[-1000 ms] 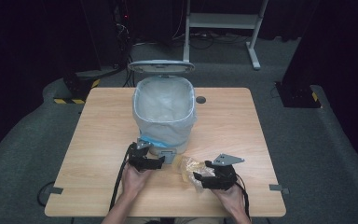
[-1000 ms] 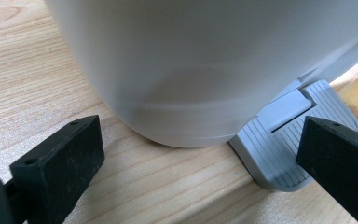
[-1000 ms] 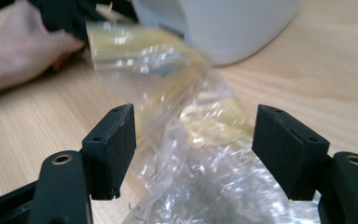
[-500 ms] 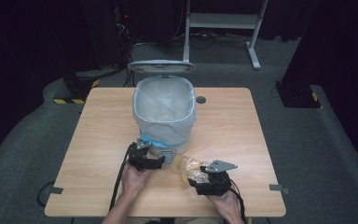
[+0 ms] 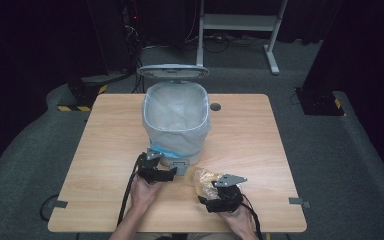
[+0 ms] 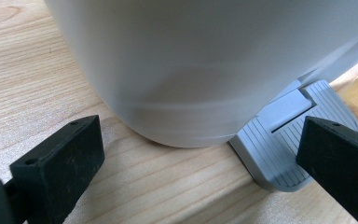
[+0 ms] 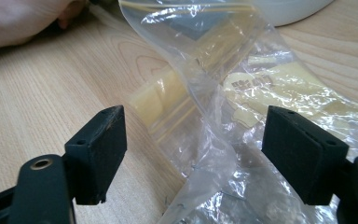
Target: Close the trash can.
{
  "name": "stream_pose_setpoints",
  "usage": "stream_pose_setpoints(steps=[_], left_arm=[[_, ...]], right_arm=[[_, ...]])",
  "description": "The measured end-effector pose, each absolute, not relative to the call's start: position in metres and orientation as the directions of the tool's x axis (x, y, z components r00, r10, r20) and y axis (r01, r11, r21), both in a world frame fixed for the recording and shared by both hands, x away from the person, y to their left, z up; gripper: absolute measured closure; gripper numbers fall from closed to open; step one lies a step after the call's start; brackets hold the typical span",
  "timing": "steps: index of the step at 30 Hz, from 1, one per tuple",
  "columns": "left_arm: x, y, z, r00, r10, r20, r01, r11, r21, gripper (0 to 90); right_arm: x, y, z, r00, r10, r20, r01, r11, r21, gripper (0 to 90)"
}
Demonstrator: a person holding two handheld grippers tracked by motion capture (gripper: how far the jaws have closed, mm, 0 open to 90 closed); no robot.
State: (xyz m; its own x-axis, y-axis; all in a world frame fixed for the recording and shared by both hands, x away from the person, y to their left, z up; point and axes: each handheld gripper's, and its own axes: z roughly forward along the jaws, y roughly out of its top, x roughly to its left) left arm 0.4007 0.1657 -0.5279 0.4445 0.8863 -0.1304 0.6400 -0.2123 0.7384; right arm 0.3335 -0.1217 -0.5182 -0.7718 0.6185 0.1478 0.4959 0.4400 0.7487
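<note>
The crinkly clear plastic bag [image 7: 223,116] with yellow bits inside lies on the light wooden table [image 5: 260,135], just beside the white step bin [image 5: 176,122] with its lid up. It looks light, soft and slippery, so pinching a bunched fold should work best. The right gripper [image 7: 214,154] is wide open around it. The left gripper [image 6: 191,158] is wide open near the grey pedal [image 6: 289,135]. The room is dark, with grey carpet [image 5: 360,165].
</note>
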Motion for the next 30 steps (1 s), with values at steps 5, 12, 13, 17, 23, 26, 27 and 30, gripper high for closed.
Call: stream_pose_setpoints(steps=[5, 12, 13, 17, 23, 26, 27, 30], left_arm=[[0.4006, 0.1657, -0.5279, 0.445, 0.886, -0.13, 0.64, -0.213, 0.738, 0.8], [0.4006, 0.1657, -0.5279, 0.445, 0.886, -0.13, 0.64, -0.213, 0.738, 0.9], [0.4006, 0.1657, -0.5279, 0.445, 0.886, -0.13, 0.64, -0.212, 0.738, 0.9], [0.4007, 0.1657, -0.5279, 0.444, 0.886, -0.131, 0.64, -0.212, 0.739, 0.9], [0.4007, 0.1657, -0.5279, 0.445, 0.886, -0.131, 0.64, -0.213, 0.739, 0.9], [0.4006, 0.1657, -0.5279, 0.445, 0.886, -0.131, 0.64, -0.212, 0.739, 1.0], [0.4006, 0.1657, -0.5279, 0.445, 0.886, -0.131, 0.64, -0.212, 0.739, 1.0], [0.4007, 0.1658, -0.5279, 0.447, 0.885, -0.131, 0.639, -0.214, 0.739, 1.1]], right_arm=[[0.338, -0.1184, -0.5225, -0.772, 0.621, 0.135, 0.498, 0.46, 0.735, 21.0], [0.3386, -0.1147, -0.5229, -0.766, 0.635, 0.102, 0.495, 0.482, 0.723, 25.0], [0.3387, -0.1148, -0.5229, -0.762, 0.639, 0.105, 0.499, 0.477, 0.724, 27.0], [0.3409, -0.1175, -0.5223, -0.755, 0.646, 0.113, 0.505, 0.462, 0.729, 38.3], [0.3416, -0.1188, -0.5216, -0.757, 0.641, 0.125, 0.51, 0.46, 0.727, 56.7], [0.341, -0.1188, -0.5213, -0.757, 0.642, 0.12, 0.508, 0.464, 0.726, 64.7], [0.341, -0.1188, -0.5213, -0.757, 0.642, 0.12, 0.508, 0.464, 0.726, 64.7], [0.3421, -0.1201, -0.5211, -0.754, 0.645, 0.124, 0.513, 0.461, 0.724, 74.4]])
